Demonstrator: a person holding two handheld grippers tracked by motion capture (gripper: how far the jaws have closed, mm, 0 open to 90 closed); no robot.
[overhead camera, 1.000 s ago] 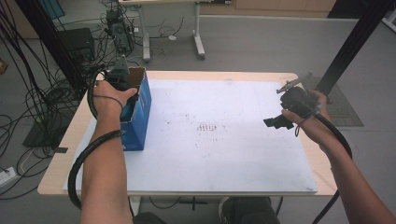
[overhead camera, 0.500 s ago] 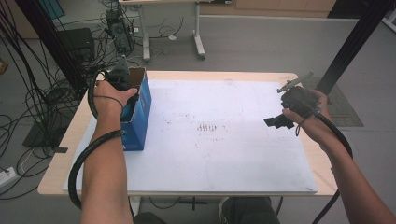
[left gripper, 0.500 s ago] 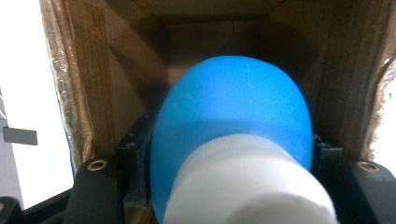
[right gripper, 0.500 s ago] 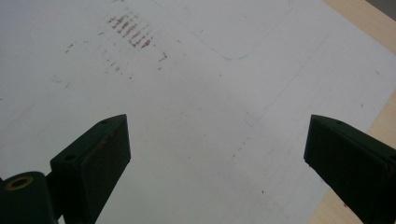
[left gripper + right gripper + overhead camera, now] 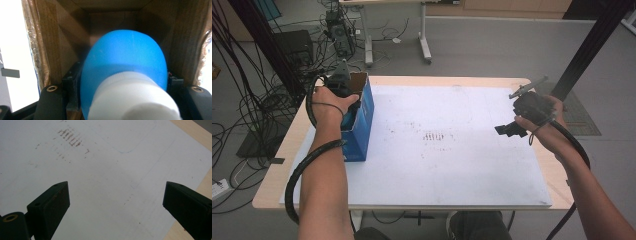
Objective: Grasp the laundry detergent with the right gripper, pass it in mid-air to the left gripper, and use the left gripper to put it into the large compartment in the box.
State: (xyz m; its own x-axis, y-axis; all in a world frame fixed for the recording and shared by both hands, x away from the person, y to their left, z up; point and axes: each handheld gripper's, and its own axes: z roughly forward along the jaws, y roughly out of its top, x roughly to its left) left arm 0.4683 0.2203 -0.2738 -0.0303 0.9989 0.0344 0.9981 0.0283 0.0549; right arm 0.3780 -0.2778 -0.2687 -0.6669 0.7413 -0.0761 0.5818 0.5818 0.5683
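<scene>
The left claw was lowered into the open top of a blue cardboard box that stood at the far left of the worktop. In the left gripper view its jaws were clamped on a blue bottle with a white cap, the bottle sitting inside the box's brown walls. The right claw hung above the right side of the white sheet, jaws spread wide with nothing between them, well apart from the box.
</scene>
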